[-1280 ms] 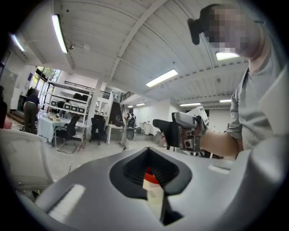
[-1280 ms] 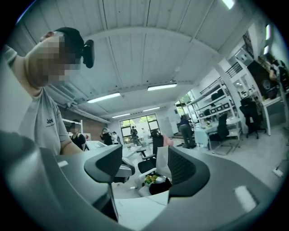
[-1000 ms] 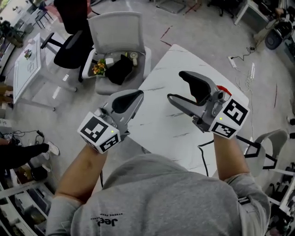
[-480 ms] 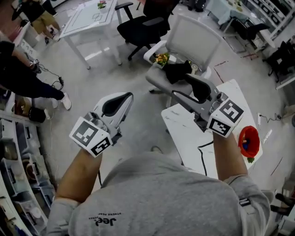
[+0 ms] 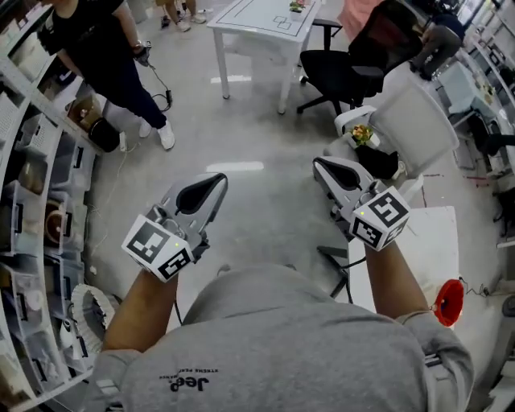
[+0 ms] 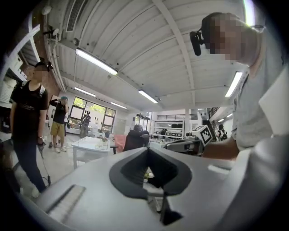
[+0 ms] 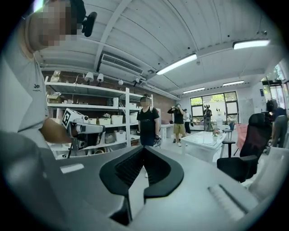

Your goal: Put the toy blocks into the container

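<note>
Both grippers hang in the air over the grey floor, pointing level, away from the table. My left gripper (image 5: pixel 216 180) is shut with nothing between its jaws; in the left gripper view its tip (image 6: pixel 147 150) faces the room. My right gripper (image 5: pixel 320 164) has just been closing and now stands shut and empty, its tip (image 7: pixel 143 148) facing shelves and people. A red container (image 5: pixel 447 299) sits on the white table (image 5: pixel 418 241) at the lower right, behind my right arm. Small colourful items (image 5: pixel 362 134) lie on a white chair; I cannot tell whether they are blocks.
A white chair (image 5: pixel 414 121) and a black office chair (image 5: pixel 354 68) stand ahead on the right. A second white table (image 5: pixel 261 20) is farther off. A person in black (image 5: pixel 105 56) stands by the storage shelves (image 5: pixel 32 201) on the left.
The view has swung left, away from the white table, which has slid to the lower right. Both grippers swung with it over the floor. The right gripper's jaws went from wide open to shut.
</note>
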{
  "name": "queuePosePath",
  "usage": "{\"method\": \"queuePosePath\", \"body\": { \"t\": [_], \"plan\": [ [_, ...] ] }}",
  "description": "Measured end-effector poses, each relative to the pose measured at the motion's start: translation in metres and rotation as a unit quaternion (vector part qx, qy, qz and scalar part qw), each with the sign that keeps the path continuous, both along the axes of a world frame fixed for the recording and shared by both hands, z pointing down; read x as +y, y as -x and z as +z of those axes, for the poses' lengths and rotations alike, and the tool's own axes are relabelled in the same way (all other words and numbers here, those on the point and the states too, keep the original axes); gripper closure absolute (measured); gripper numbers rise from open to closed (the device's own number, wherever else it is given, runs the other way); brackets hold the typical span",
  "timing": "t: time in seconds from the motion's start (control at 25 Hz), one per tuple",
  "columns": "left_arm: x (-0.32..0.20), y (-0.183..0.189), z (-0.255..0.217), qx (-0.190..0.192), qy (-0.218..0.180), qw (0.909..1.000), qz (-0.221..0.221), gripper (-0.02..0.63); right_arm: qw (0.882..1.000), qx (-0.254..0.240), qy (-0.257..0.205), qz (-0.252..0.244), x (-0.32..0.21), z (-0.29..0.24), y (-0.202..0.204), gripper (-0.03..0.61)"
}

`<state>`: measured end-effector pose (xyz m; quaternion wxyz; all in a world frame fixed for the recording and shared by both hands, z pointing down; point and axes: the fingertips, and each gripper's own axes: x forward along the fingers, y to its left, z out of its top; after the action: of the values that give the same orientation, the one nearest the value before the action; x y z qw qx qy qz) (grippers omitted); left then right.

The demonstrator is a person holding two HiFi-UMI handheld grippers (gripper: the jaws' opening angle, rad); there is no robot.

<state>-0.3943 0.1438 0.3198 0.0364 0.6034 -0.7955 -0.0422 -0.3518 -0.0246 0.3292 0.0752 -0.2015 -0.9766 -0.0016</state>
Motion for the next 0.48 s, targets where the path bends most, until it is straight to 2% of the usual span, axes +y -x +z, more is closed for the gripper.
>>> {"method": "queuePosePath", "body": {
  "t": [0.28,0.48],
  "plan": [
    [0.092,0.03,0.005,0.001,0.005,0.9977,-0.068,0.555,0.999,0.02,0.015,-0.038,0.073,0.021,0.032,0.577],
    [0.115,0.038,0.008,0.013,-0.002,0.9959,-0.09,0.555,0.998,0.031,0.01,-0.045,0.084,0.027,0.039,0.577]
  ]
}}
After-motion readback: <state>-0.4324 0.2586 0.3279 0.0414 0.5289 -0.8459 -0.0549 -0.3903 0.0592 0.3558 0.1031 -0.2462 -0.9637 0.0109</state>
